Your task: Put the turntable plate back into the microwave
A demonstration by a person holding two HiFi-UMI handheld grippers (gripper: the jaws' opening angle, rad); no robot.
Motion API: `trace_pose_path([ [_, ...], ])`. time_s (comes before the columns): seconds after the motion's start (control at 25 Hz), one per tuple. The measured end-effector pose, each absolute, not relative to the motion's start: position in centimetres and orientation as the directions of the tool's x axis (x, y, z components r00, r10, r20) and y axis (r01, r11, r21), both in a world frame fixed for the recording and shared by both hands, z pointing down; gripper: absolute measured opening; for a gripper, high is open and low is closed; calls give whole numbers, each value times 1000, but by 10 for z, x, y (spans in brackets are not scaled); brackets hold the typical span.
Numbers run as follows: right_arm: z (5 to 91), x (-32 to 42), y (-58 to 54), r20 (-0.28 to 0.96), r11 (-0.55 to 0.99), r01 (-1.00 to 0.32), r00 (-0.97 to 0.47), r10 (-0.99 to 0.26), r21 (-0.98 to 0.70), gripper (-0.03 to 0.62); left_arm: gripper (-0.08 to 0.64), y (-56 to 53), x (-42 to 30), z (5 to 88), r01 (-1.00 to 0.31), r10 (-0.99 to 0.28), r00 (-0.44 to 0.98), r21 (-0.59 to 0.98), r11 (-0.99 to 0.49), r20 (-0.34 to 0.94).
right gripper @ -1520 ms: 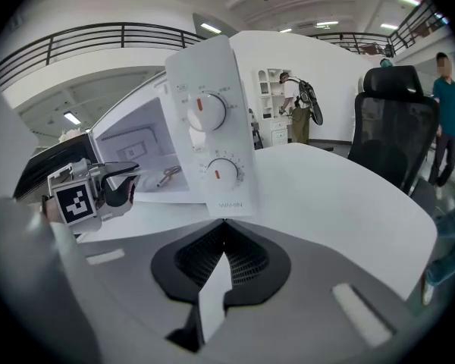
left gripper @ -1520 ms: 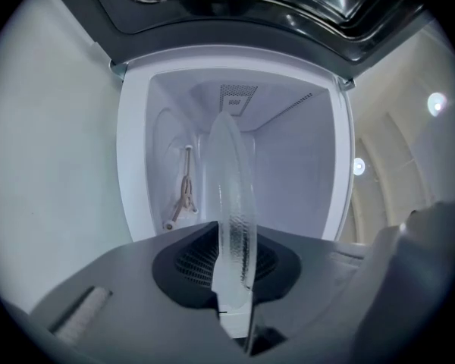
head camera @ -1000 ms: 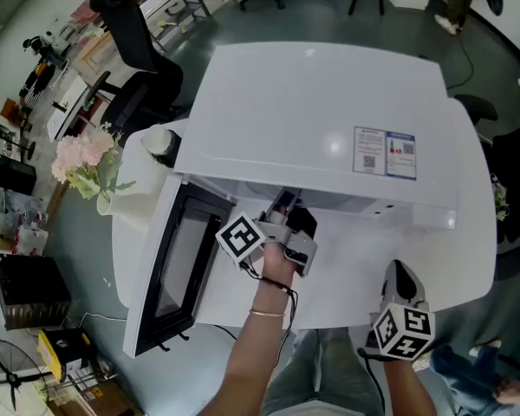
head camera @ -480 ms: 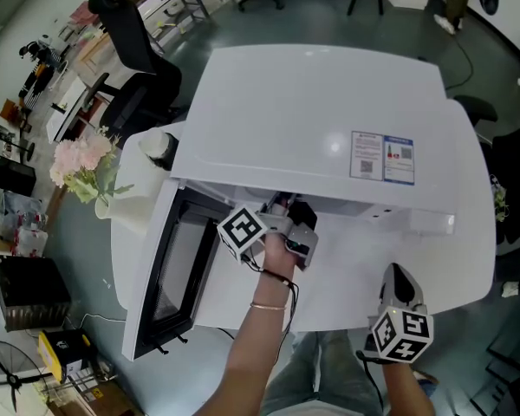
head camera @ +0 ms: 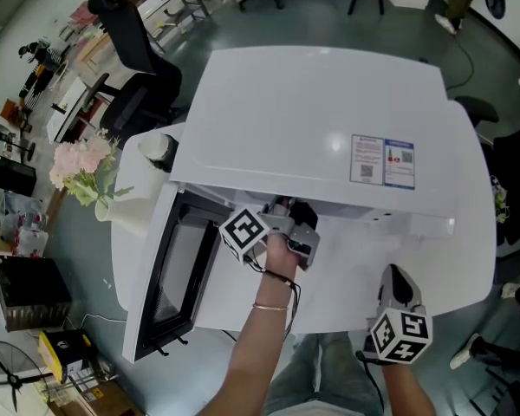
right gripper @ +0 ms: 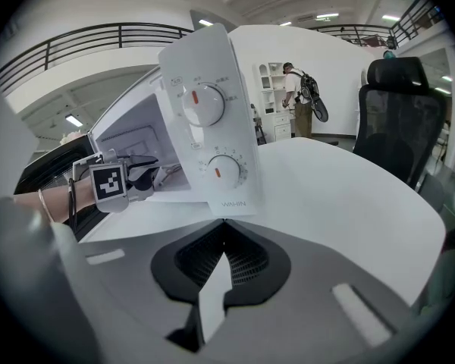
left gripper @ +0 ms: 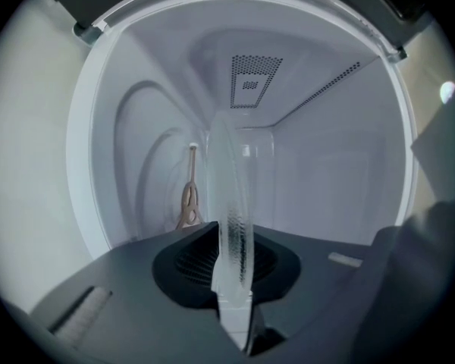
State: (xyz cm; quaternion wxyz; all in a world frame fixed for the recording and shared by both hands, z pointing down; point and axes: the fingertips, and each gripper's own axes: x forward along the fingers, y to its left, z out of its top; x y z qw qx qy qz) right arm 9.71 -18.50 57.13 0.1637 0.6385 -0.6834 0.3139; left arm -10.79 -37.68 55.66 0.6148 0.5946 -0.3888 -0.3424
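Turntable plate (left gripper: 227, 173) clamped by the fingers of our left gripper (left gripper: 233, 241) inside the microwave (head camera: 312, 111): we should centre it over the tan hub (left gripper: 189, 203) before releasing; right gripper (right gripper: 224, 230) fingers closed, empty.

The left gripper (left gripper: 233, 305) and right gripper (right gripper: 224, 226) have the same dark grey moulded jaws, with a black ribbed hollow behind them. Each carries a white cube printed with black square markers (left cube (head camera: 243, 235), right cube (head camera: 401, 334)). A thin bracelet (head camera: 271, 305) circles the left wrist, a black cable (head camera: 291, 295) loops beside it, and the trousers (head camera: 329, 380) are grey-blue.
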Motion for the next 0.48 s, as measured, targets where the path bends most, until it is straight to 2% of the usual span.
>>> trace_pose_path([
  [0.28,569,93,-184,624,-4,-975,-140,-769,-224,11,19,-378,-108,564,-133,-866,477,986,98,150],
  [0.48,567,96,-182,623,-8,-975,-136,-770,-223,11,45,-378,-110,569,-179,-845,485,972,154,223],
])
